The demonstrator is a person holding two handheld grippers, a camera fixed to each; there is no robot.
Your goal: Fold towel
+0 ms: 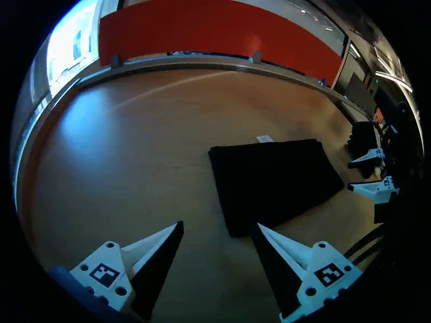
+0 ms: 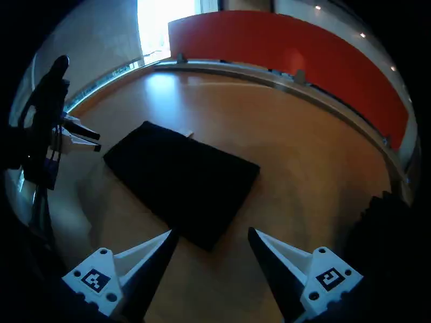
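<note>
I see a black towel (image 1: 275,180) lying as a flat rectangle on the wooden bench (image 1: 124,161). My left gripper (image 1: 219,224) and right gripper (image 2: 211,230) hover at its near edges, fingers spread, holding nothing. An orange panel (image 1: 215,27) lines the bench's far side.

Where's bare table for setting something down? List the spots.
Bare tabletop lies between the towel and the orange panel, and on the towel's side away from the right claw. Crowded: beside that claw.
</note>
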